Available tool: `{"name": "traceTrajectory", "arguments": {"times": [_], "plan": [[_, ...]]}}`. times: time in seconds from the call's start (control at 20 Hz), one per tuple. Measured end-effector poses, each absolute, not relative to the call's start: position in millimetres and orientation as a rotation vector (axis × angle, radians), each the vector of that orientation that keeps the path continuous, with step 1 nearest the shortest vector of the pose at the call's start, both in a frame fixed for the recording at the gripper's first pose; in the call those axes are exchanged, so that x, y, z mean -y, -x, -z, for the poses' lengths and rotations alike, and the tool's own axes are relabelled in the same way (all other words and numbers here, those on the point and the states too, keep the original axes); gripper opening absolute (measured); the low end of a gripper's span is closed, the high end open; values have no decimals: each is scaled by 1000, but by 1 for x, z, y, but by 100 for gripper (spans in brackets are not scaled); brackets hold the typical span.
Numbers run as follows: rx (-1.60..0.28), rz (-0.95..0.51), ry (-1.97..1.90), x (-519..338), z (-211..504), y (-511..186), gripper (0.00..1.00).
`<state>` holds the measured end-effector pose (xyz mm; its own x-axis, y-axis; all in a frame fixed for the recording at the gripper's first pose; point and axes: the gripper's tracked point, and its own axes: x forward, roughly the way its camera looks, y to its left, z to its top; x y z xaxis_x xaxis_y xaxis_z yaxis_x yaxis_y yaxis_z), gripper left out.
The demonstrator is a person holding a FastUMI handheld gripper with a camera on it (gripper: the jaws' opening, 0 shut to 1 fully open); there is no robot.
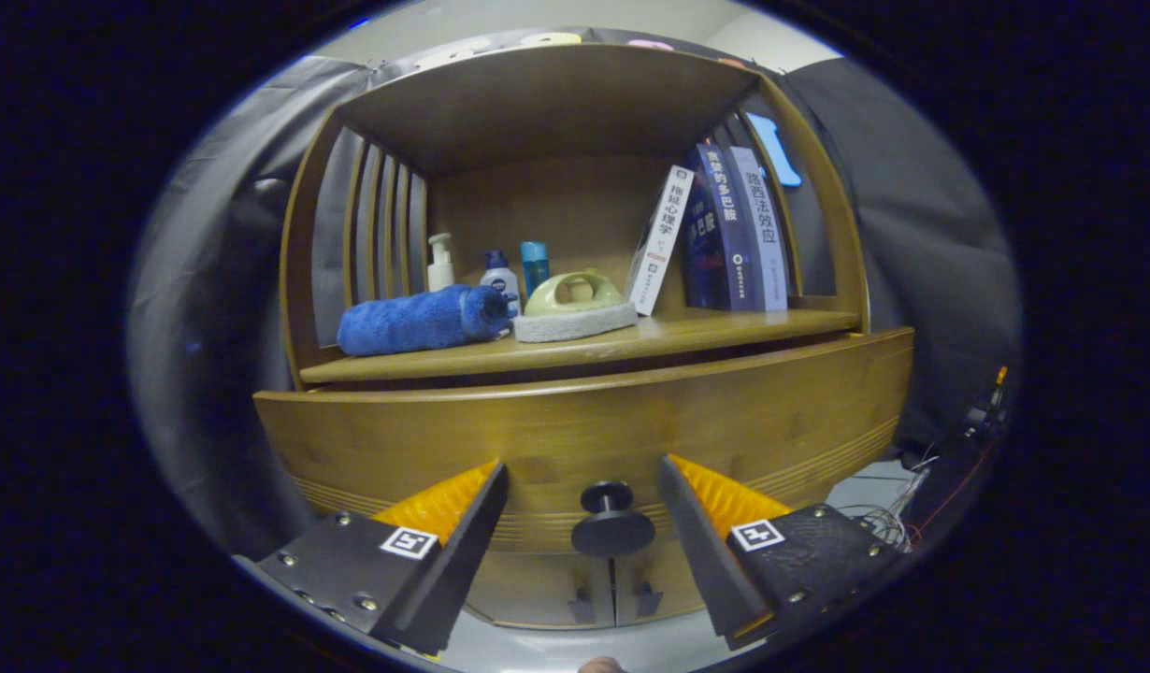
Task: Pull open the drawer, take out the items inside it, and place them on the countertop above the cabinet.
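Claw (582,481) spread wide, the drawer (575,430) knob (611,523) sitting between its fingers, untouched; blue towel (416,320) up at eleven o'clock on the bench (725,329).

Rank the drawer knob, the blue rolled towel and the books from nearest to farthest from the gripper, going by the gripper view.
1. Drawer knob: between the open gripper's fingers.
2. Blue rolled towel: countertop front, left.
3. Books: countertop, right, leaning further back.
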<state>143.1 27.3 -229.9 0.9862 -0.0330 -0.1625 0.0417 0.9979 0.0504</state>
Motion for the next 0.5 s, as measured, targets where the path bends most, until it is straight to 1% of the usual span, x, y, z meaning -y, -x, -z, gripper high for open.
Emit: {"name": "traceTrajectory", "arguments": {"times": [0.25, 0.5], "plan": [[-175, 37, -53, -28, 230, -169, 98], [-220, 36, -48, -29, 230, -178, 98]]}}
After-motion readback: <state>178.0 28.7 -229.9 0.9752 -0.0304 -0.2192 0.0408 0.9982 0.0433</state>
